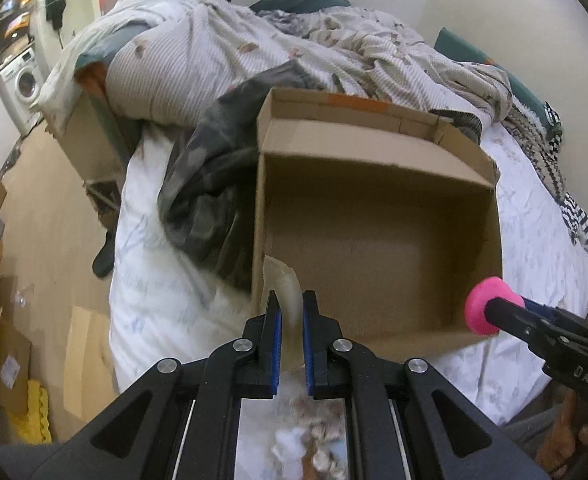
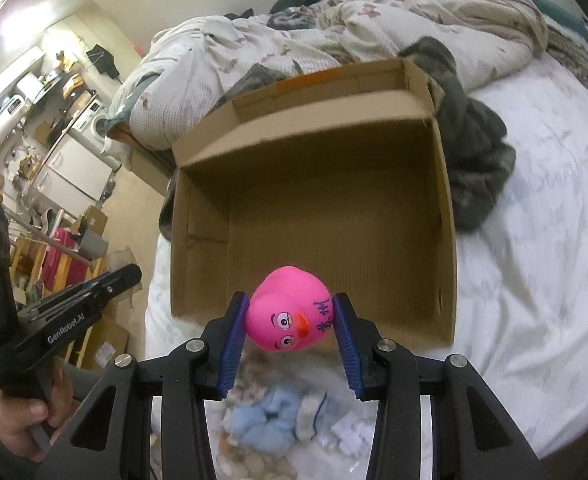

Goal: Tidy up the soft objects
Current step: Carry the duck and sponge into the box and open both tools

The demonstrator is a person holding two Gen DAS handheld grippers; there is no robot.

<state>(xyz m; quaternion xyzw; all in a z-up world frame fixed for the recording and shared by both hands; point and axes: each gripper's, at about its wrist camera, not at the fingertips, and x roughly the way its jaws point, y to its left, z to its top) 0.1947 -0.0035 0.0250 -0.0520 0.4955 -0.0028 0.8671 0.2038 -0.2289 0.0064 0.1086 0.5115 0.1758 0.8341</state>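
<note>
An open, empty cardboard box point(image 1: 373, 216) lies on the white bed; it also shows in the right wrist view point(image 2: 317, 208). My left gripper point(image 1: 290, 300) is shut on a pale, cream-coloured soft piece point(image 1: 288, 288) at the box's near left corner. My right gripper point(image 2: 290, 312) is shut on a pink rubber duck point(image 2: 290, 314) and holds it over the box's near edge. The duck also shows in the left wrist view point(image 1: 483, 304) at the right. Several soft items, one light blue point(image 2: 270, 420), lie on the bed below my grippers.
A crumpled duvet point(image 1: 254, 52) and a dark camouflage garment point(image 1: 210, 184) lie behind and beside the box. The white sheet point(image 2: 533, 280) spreads to the right. The floor on the left holds cardboard pieces point(image 1: 10, 360) and a washing machine point(image 1: 24, 80).
</note>
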